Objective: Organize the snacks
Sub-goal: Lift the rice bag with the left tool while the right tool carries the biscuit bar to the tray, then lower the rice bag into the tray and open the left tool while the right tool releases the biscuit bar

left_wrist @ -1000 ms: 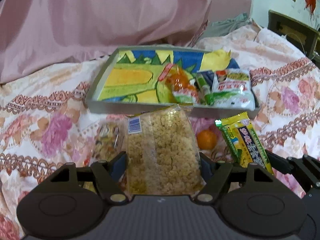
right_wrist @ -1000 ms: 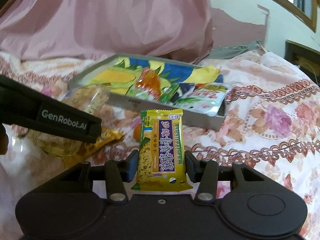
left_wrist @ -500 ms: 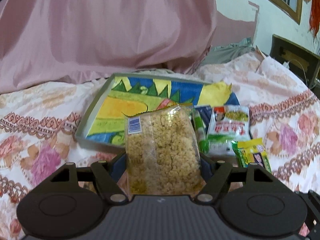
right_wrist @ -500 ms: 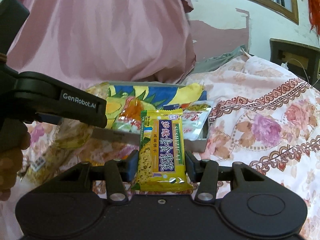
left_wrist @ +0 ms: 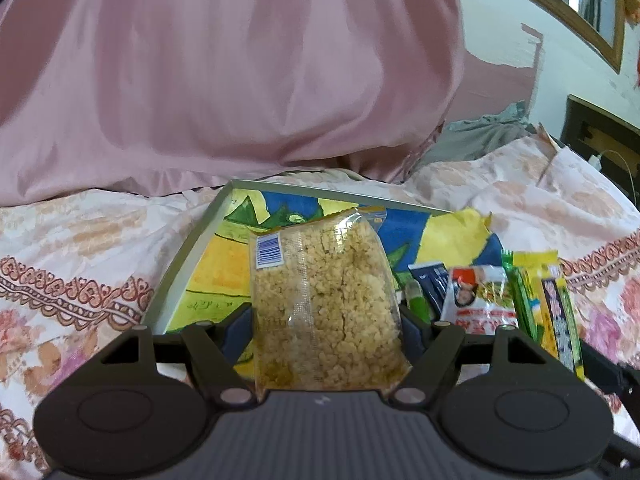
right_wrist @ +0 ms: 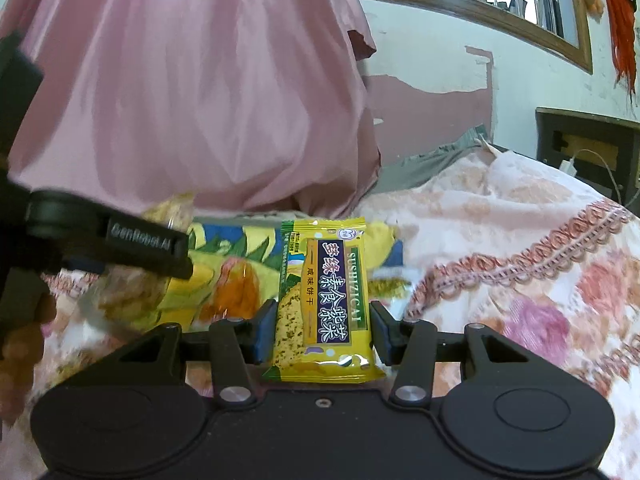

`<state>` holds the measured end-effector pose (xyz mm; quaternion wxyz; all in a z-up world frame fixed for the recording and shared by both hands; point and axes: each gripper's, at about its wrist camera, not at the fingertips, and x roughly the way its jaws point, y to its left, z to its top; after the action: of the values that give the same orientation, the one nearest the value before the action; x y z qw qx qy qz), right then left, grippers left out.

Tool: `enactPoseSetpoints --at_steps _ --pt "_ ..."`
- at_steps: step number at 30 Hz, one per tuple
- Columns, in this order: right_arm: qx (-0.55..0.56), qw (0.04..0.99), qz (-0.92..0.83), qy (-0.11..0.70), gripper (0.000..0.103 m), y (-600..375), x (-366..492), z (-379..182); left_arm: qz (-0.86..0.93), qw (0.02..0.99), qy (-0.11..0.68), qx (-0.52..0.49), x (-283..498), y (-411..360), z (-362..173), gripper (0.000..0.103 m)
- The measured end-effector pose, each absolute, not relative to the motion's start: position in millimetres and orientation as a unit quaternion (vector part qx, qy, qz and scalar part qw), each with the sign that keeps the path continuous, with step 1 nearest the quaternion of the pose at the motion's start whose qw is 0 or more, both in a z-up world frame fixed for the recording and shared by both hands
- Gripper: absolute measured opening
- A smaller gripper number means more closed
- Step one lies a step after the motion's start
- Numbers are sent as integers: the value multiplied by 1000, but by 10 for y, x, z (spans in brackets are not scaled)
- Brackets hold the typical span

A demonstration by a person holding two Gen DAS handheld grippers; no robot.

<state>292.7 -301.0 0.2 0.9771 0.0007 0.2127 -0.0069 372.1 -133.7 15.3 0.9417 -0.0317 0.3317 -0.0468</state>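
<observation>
My left tool [left_wrist: 326,336] clamped on clear bag of crumbly snack [left_wrist: 324,304], tray [left_wrist: 188,256] just beyond it | my right tool [right_wrist: 324,330] clamped on yellow biscuit packet [right_wrist: 326,304], upright between the fingers, tray ahead-left | floral bed [right_wrist: 520,256] beneath both

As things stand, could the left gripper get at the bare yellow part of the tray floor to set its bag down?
Probably yes. The left gripper, shut on the clear bag of crumbly snack, is at the tray's near left side, where the floor lies bare; the other packets sit to the right.
</observation>
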Motion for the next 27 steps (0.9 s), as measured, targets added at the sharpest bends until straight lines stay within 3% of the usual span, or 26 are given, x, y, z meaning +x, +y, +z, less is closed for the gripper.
enactPoseSetpoints --at_steps 27 --pt "35 970 8 239 51 -3101 3735 -541 14 938 346 14 4409 -1468 -358 77"
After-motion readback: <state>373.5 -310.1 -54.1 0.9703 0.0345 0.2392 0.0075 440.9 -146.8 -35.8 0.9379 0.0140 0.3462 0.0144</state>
